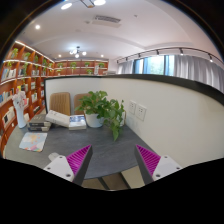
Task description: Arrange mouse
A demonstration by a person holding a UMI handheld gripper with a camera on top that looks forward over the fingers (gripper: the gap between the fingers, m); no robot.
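Note:
No mouse shows in the gripper view. My gripper [113,160] is held well above a dark grey table [110,143], its two fingers spread wide with magenta pads [80,159] facing inward. Nothing lies between the fingers; only the bare table top and its near edge appear in the gap.
A potted green plant [103,108] stands at the far end of the table by a white partition wall [160,110]. An open book [68,120], a small dark box [40,126] and a colourful paper [33,142] lie on the left. Bookshelves [25,85] line the left wall.

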